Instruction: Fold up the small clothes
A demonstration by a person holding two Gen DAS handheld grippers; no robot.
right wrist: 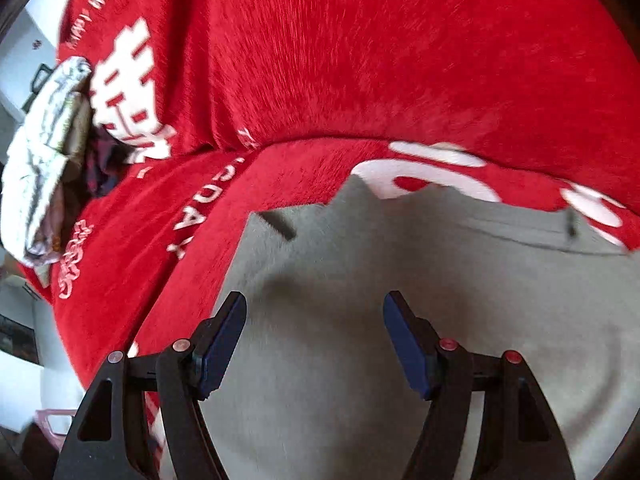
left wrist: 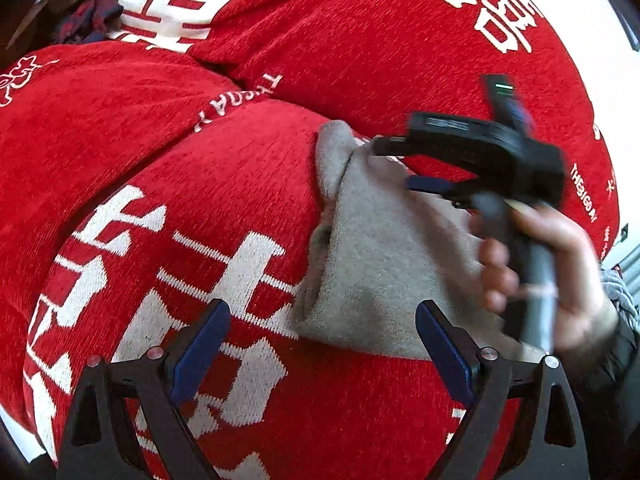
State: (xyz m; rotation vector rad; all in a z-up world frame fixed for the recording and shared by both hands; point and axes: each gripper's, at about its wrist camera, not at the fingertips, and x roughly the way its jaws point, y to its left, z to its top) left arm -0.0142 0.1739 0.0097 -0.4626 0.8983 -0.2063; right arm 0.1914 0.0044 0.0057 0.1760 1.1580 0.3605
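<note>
A small grey garment (left wrist: 384,264) lies on a red blanket (left wrist: 160,152) with white characters. It also fills the lower part of the right wrist view (right wrist: 360,280). My left gripper (left wrist: 324,344) is open and empty, low over the blanket at the garment's near edge. My right gripper (right wrist: 316,336) is open and empty just above the grey cloth. In the left wrist view the right gripper (left wrist: 394,166) shows blurred, held by a hand (left wrist: 560,280), its fingers over the garment's far end.
The red blanket (right wrist: 360,60) covers nearly the whole surface. A crumpled pale cloth (right wrist: 44,152) and a dark plaid cloth (left wrist: 88,16) lie at the blanket's far left edge. A white surface (left wrist: 592,32) shows beyond the blanket at the upper right.
</note>
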